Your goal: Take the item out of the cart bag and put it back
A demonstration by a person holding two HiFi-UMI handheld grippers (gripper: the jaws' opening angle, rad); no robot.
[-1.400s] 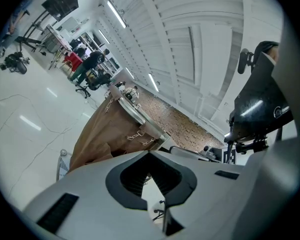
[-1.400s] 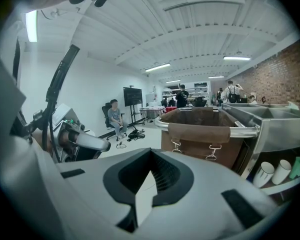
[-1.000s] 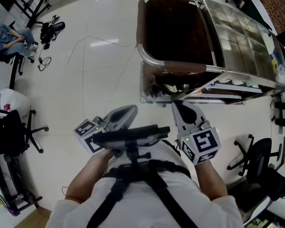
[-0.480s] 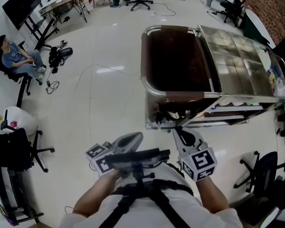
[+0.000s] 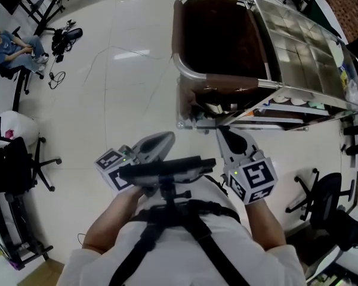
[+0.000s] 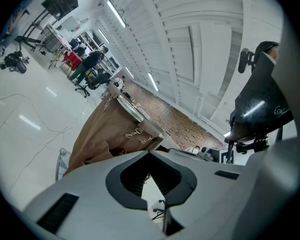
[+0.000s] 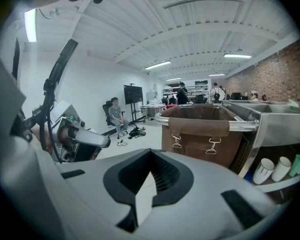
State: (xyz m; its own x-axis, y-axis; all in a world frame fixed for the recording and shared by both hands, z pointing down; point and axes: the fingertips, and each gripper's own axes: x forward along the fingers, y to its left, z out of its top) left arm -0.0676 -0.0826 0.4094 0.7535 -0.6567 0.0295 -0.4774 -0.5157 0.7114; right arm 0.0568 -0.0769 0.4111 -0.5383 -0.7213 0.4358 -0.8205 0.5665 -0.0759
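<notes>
A brown cart bag [image 5: 218,37] hangs open in a metal rim [image 5: 185,70] at the left end of a steel cart [image 5: 304,52]. Its inside is dark and I make out no item in it. My left gripper [image 5: 164,139] is held close to my body, short of the cart, shut and empty. My right gripper [image 5: 222,131] is beside it, pointing at the cart's lower edge, also shut with nothing in it. The left gripper view has the shut jaws [image 6: 150,158] aimed at the bag [image 6: 107,131]. The right gripper view has its shut jaws [image 7: 150,170] below the bag's front [image 7: 200,131].
Cups [image 7: 271,170] stand on the cart's lower shelf. A person sits on a chair [image 5: 12,47] far left, with bags and cables [image 5: 62,39] on the floor nearby. Office chairs stand at left [image 5: 21,162] and right [image 5: 322,198].
The head view lifted half a second ago and has dropped back to where it was. Both grippers stay near my body, still shut and empty.
</notes>
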